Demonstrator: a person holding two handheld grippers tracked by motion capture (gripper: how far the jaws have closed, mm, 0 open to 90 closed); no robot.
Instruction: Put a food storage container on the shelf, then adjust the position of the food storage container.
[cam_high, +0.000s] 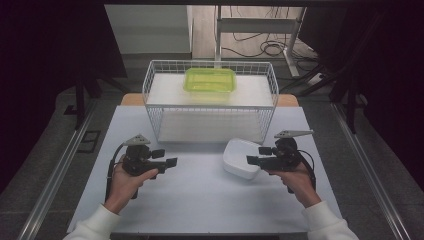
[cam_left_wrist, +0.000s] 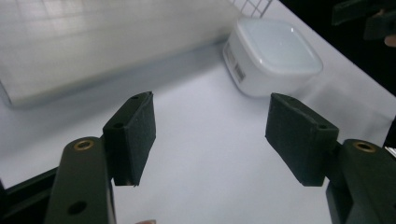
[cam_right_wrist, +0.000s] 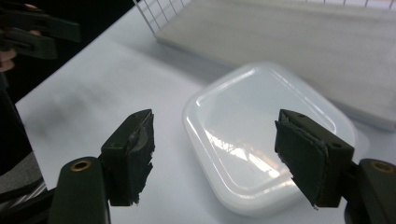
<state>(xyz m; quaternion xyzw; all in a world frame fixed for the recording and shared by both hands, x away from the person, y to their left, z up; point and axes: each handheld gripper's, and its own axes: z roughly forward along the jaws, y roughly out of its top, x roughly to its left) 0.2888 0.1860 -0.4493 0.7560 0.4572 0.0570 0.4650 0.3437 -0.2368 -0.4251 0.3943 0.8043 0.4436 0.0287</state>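
A white lidded container (cam_high: 240, 157) rests on the pale table right of centre. My right gripper (cam_high: 250, 160) hovers at its right edge, jaws open and pointing left; in the right gripper view the container (cam_right_wrist: 261, 154) lies just beyond and between the open jaws (cam_right_wrist: 215, 156), untouched. My left gripper (cam_high: 171, 162) is held over the left part of the table, open and empty, pointing right. In the left gripper view its jaws (cam_left_wrist: 212, 135) frame bare table, with the white container (cam_left_wrist: 271, 53) farther off. A green lidded box (cam_high: 210, 81) sits on top of the wire rack (cam_high: 150, 87).
The white wire rack (cam_high: 270, 82) stands at the table's far middle, with a lower shelf (cam_high: 210, 127) under it. The table's front edge (cam_high: 200, 232) is near the person's sleeves. Dark floor and rails flank the table on both sides.
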